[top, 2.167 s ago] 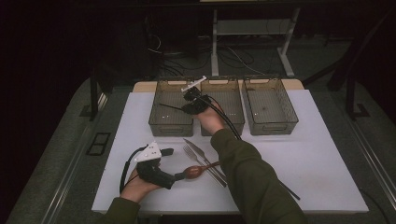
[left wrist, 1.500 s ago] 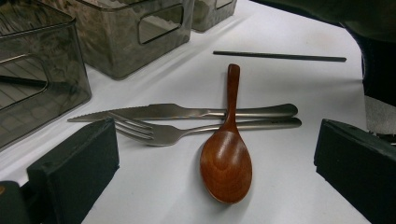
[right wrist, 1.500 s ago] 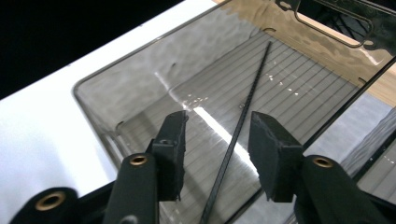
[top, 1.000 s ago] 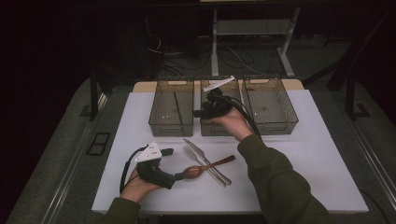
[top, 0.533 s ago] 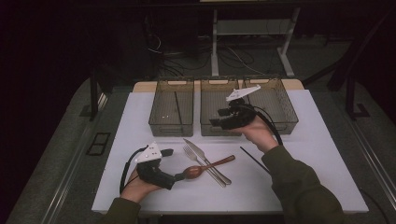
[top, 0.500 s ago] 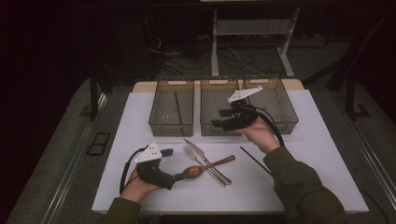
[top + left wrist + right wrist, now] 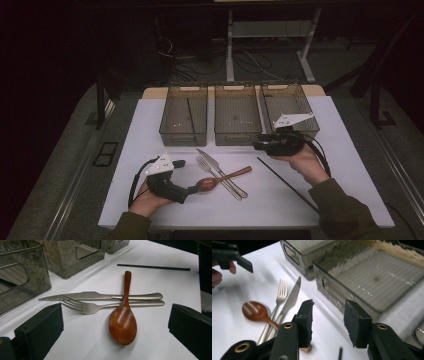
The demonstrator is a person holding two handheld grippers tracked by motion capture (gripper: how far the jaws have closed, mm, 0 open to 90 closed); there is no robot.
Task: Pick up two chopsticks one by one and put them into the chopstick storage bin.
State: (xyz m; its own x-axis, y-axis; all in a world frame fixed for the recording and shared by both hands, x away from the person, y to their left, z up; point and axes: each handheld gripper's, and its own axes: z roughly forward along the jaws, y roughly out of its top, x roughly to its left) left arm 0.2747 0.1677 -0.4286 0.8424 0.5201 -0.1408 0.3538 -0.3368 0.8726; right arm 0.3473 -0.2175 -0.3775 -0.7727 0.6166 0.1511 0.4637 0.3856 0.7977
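A wooden spoon lies across a steel knife and fork on the white mat. My left gripper rests on the mat, open wide. The spoon's bowl lies between its jaws, untouched, in front of the knife and fork. My right gripper hovers in front of the right bin, pointing left. Its jaws have just been closing and stand apart with nothing between them. A black chopstick lies on the mat below the right hand.
Three clear bins stand in a row at the back of the mat: the left bin holds one black chopstick, and the middle bin looks bare. Dark floor surrounds the table.
My right gripper has moved from over the middle bin to the right and nearer the person, ending in front of the right bin. The left hand has kept still.
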